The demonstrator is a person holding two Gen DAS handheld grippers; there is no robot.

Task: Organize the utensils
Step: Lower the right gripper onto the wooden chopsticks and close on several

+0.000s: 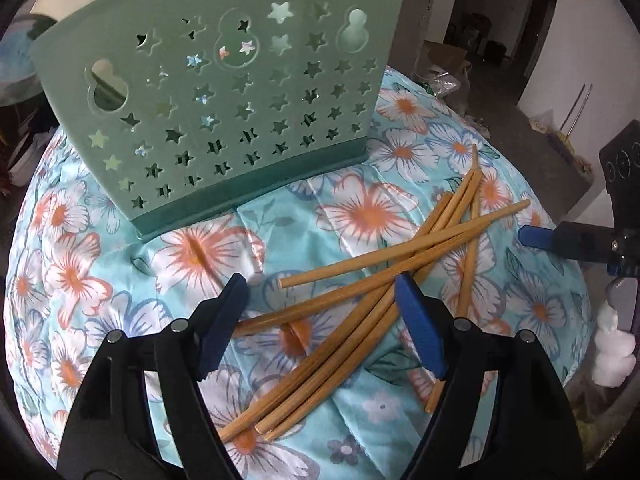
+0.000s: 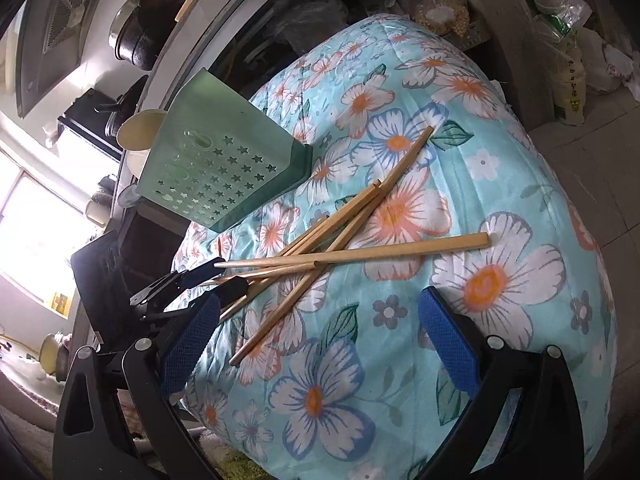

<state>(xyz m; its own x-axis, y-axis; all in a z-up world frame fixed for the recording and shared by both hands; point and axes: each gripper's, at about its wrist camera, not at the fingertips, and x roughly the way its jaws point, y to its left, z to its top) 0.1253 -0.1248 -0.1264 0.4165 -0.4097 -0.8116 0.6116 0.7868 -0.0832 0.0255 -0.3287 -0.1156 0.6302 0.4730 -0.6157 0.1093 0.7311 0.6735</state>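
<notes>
Closest to the left wrist camera, the left gripper (image 1: 320,300) has its two blue-padded fingers (image 1: 418,326) spread wide apart, low over the near ends of the chopsticks (image 1: 384,280). Several sticks pass through the gap between the fingers, but whether a pad touches any of them I cannot tell. Nothing is pinched.

Under the gripper lies the floral cloth (image 1: 340,208), light blue with white and orange flowers, covering the whole surface. On it the wooden chopsticks make a loose crossed pile: one bundle runs from the near side up to the right, and other sticks cross it. Further back stands the green utensil holder (image 1: 224,112), upright on the cloth, its wall cut with star holes. It is well apart from the pile, behind it and to the left.

At the right edge of this view the right gripper (image 1: 536,236) shows one blue finger. From its own camera, the right gripper (image 2: 320,320) is also fully spread and holds nothing, above bare cloth (image 2: 400,340) near the chopsticks (image 2: 348,254). Beyond them the holder (image 2: 224,160) stands.
</notes>
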